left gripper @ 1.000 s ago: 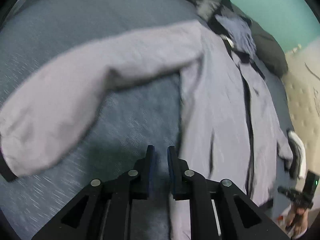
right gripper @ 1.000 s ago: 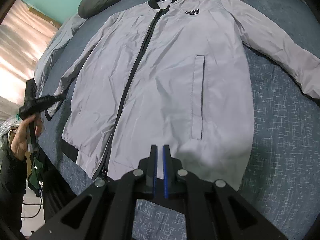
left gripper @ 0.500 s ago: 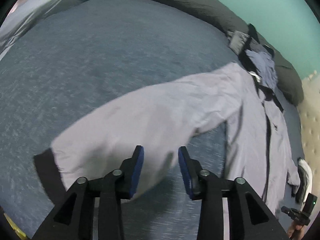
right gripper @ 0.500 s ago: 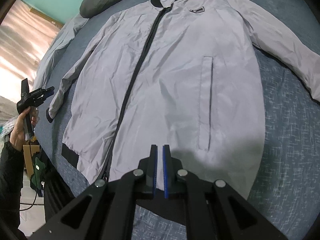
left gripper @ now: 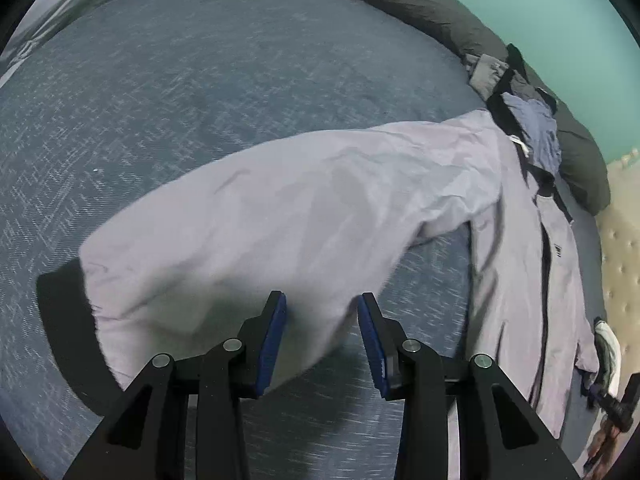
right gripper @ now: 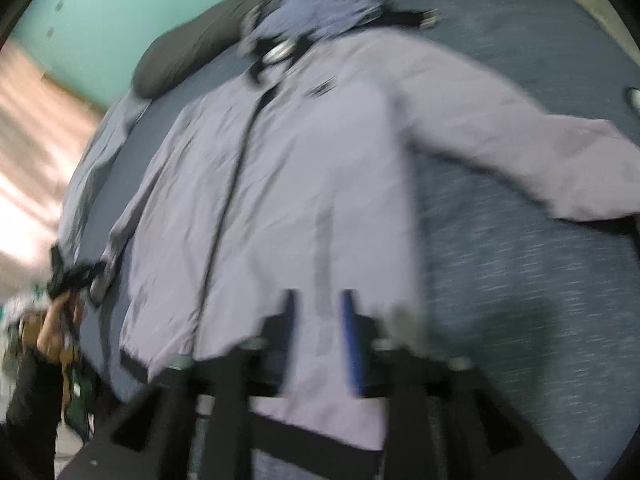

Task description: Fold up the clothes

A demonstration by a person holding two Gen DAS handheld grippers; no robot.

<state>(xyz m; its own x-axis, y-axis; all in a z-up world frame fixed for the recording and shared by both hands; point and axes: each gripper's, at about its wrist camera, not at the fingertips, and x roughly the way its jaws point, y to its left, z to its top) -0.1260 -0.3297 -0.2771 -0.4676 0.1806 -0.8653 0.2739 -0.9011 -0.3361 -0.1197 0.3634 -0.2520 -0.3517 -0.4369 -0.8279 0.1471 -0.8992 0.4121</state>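
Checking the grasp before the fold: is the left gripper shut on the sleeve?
No, the left gripper is open, its blue pads apart over the sleeve.

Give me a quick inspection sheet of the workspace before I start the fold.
Surface: blue-grey bedspread, mostly bare beside the jacket.
Job's things: lilac jacket lies flat, front up, zip closed; its sleeve is stretched sideways, black cuff at the end.
Clutter: bundled blue garment at the collar; dark bolster along the bed's far edge.
Grippers: left gripper open, over the sleeve; right gripper open, over the jacket's hem, view blurred.
Cables: nothing seen.
Surroundings: teal wall; another person's hand holds a dark device beside the bed.
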